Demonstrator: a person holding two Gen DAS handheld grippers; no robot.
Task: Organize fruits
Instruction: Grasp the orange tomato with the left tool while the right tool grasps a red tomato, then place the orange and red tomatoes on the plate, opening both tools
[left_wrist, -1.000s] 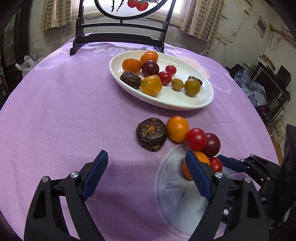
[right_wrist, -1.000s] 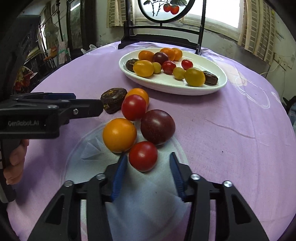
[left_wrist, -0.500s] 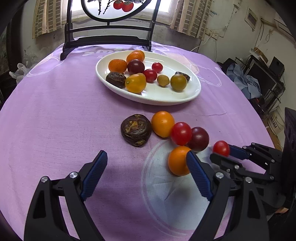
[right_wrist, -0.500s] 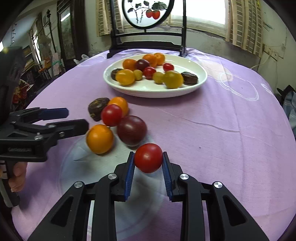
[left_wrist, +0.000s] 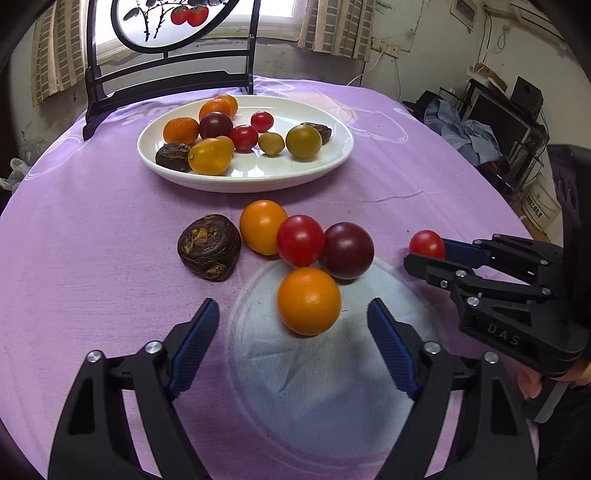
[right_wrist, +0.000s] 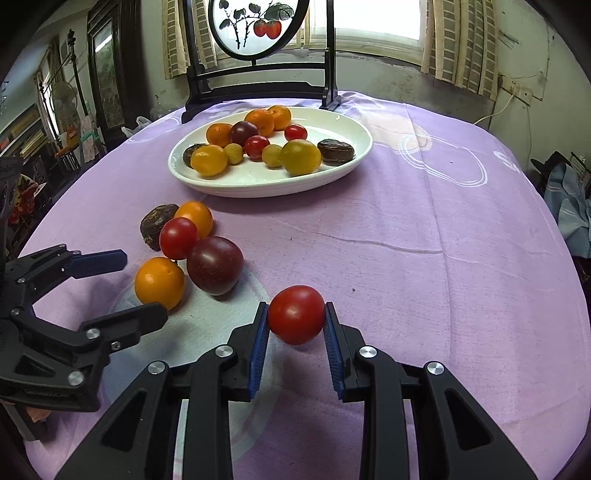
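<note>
My right gripper (right_wrist: 295, 321) is shut on a small red tomato (right_wrist: 296, 314) and holds it above the purple cloth; the tomato also shows in the left wrist view (left_wrist: 426, 244). My left gripper (left_wrist: 291, 325) is open, its jaws on either side of an orange fruit (left_wrist: 308, 301), not touching it. Beyond lie a dark purple fruit (left_wrist: 346, 250), a red tomato (left_wrist: 300, 240), another orange fruit (left_wrist: 262, 226) and a dark brown wrinkled fruit (left_wrist: 209, 247). A white oval plate (left_wrist: 332, 155) further back holds several fruits.
A black wooden stand with a round painted panel (right_wrist: 258, 26) stands behind the plate at the table's far edge. The purple cloth (right_wrist: 443, 240) covers the round table. Clutter and furniture (left_wrist: 498, 122) stand beyond the right edge.
My right gripper closed on the small red tomato, lifted it and carried it right, away from the cluster. My left gripper moved forward around the orange fruit.
</note>
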